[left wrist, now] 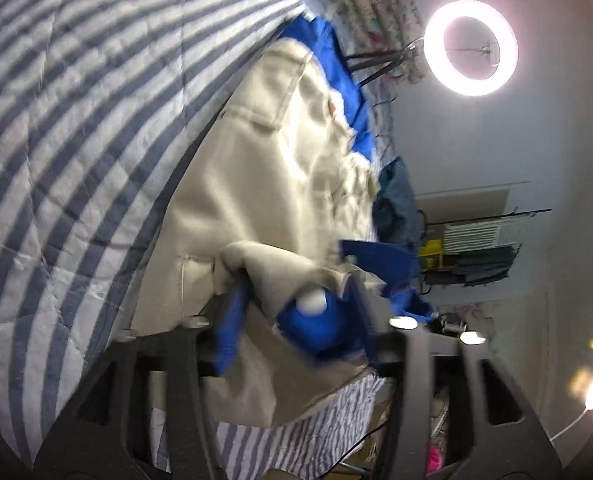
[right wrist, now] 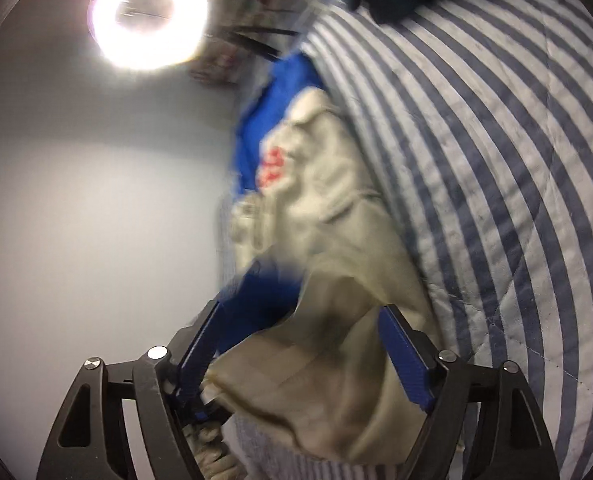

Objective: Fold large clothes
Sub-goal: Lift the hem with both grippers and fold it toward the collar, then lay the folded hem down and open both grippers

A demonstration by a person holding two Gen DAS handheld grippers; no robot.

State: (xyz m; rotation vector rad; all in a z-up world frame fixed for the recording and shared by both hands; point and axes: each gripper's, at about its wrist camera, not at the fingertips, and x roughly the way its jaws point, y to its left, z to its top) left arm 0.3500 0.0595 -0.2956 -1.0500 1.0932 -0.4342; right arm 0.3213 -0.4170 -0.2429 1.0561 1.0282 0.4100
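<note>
A beige garment with blue lining (left wrist: 280, 168) lies on a blue-and-white striped quilt (left wrist: 76, 120). My left gripper (left wrist: 296, 304) has its blue pads apart with beige and blue cloth bunched between them. In the right wrist view the same garment (right wrist: 324, 208) shows a red print near its far end. My right gripper (right wrist: 308, 320) has its blue fingers (right wrist: 406, 354) wide apart with a beige fold draped between them. The frames do not show whether either gripper grips the cloth. Both views are tilted and blurred.
A lit ring light (left wrist: 470, 48) on a tripod stands beyond the bed, also in the right wrist view (right wrist: 148, 14). A dark blue-green cloth (left wrist: 396, 204) lies past the garment. Shelves with clutter (left wrist: 476, 252) stand by the wall. Floral curtain (left wrist: 376, 8) hangs behind.
</note>
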